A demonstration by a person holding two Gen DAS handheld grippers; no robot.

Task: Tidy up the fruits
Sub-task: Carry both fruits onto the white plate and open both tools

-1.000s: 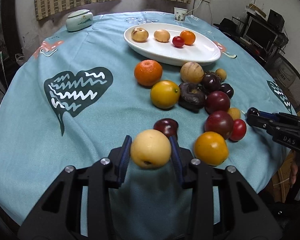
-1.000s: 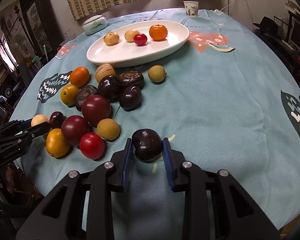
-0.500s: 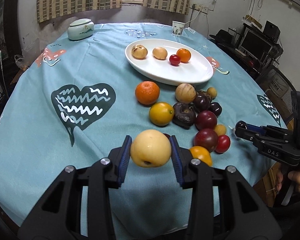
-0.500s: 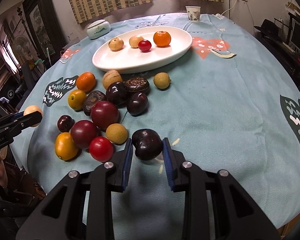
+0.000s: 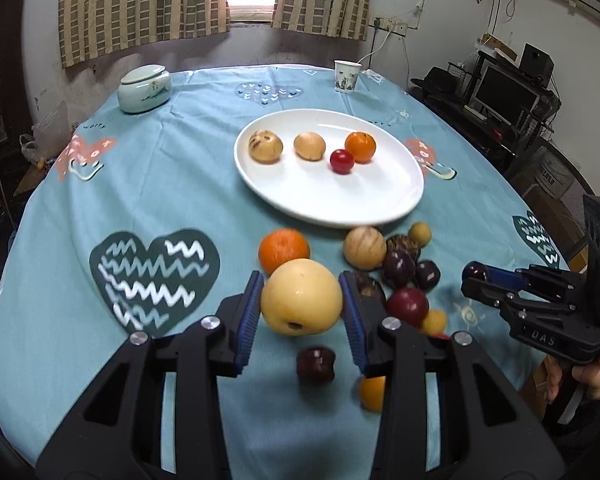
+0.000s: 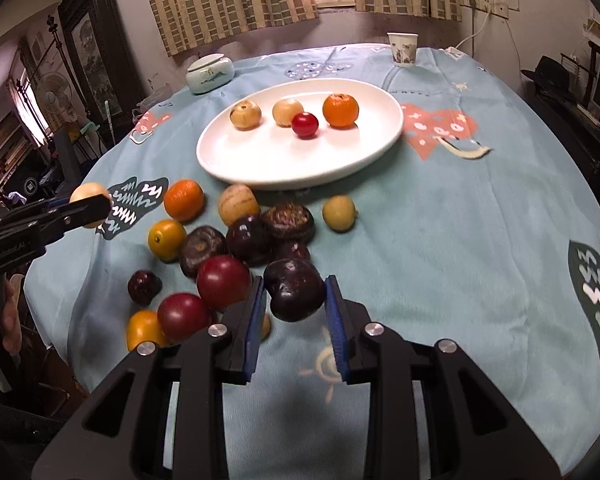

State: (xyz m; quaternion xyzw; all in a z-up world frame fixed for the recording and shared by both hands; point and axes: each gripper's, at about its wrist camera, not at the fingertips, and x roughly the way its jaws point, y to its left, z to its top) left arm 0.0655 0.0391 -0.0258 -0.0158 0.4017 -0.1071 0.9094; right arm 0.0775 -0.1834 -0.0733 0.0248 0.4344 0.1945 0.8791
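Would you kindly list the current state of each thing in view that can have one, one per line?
left gripper: shut on the pale yellow fruit, lifted off the cloth
right gripper: shut on the dark plum, lifted
white plate: upright, holding four fruits
lidded ceramic jar: lid on
paper cup: upright
curtains: parted at the window

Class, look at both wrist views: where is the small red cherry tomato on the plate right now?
The cherry tomato lies on the white plate, toward its far side, just in front of the orange and right of the tan fruit.
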